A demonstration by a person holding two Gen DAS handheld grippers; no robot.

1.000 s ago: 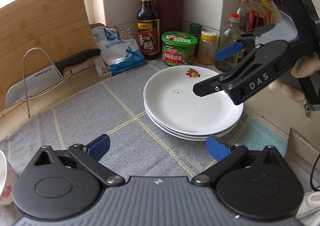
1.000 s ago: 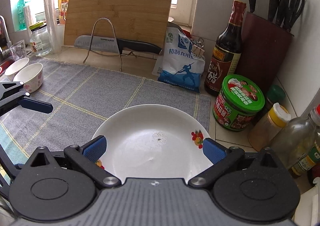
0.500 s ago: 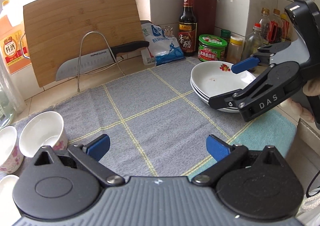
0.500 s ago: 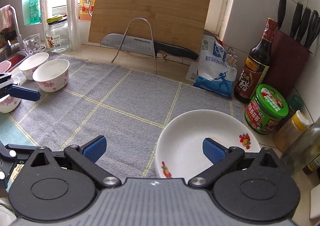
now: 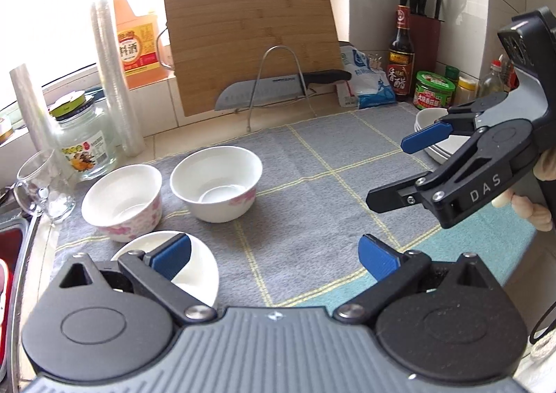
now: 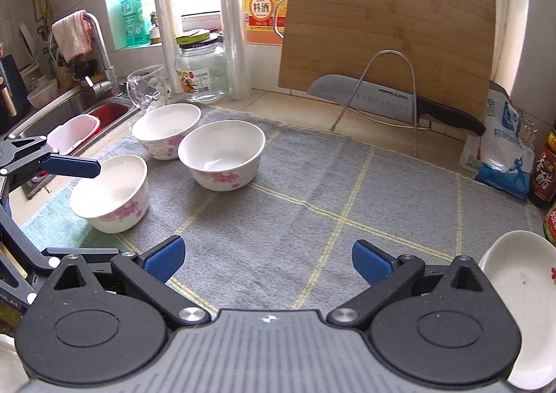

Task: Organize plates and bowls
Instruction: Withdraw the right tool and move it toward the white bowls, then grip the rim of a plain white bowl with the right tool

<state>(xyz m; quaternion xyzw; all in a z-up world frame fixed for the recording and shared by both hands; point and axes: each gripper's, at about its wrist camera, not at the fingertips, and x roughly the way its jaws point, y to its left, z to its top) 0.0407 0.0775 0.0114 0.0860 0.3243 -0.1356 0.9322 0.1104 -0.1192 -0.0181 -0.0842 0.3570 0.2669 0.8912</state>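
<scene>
1. Desk (image 6: 285,114): tiled top, mostly covered by a grey mat (image 6: 312,205) with yellow grid lines; the mat is the landmark here.
2. Cutting board (image 6: 385,34) leans on the wall behind the mat, with a wire rack (image 6: 392,94) and a knife (image 6: 392,104) in front of it.
3. Sink (image 6: 69,111) off the mat's left end, faucet (image 6: 100,55) with a pink cloth draped over it.
4. Orange bottle (image 6: 264,0), glass jar (image 6: 201,73), clear mug (image 6: 146,87) and a stack of plastic cups (image 6: 232,31) behind the mat's left rear corner.
5. Salt bag (image 5: 365,83), vinegar bottle (image 5: 399,55), green-lid jar (image 5: 434,90) and knife block (image 5: 424,31) behind the mat's right rear corner.
6. Plates (image 5: 434,135): white stack on the mat's right end, partly hidden by the right gripper in the left wrist view.
7. Three bowls (image 6: 222,156), white with pink flowers, upright on the mat's left half. Two sit side by side at the rear; the third is nearer the front edge.
8. Right gripper (image 6: 267,257): fingers spread wide, empty, over the middle of the mat, touching nothing. Open mat between it and the bowls.
9. Left gripper (image 5: 274,254): fingers spread wide, holding nothing, above the mat's front left. Its left finger (image 5: 170,254) sits over the near bowl (image 5: 194,271); contact cannot be told.
</scene>
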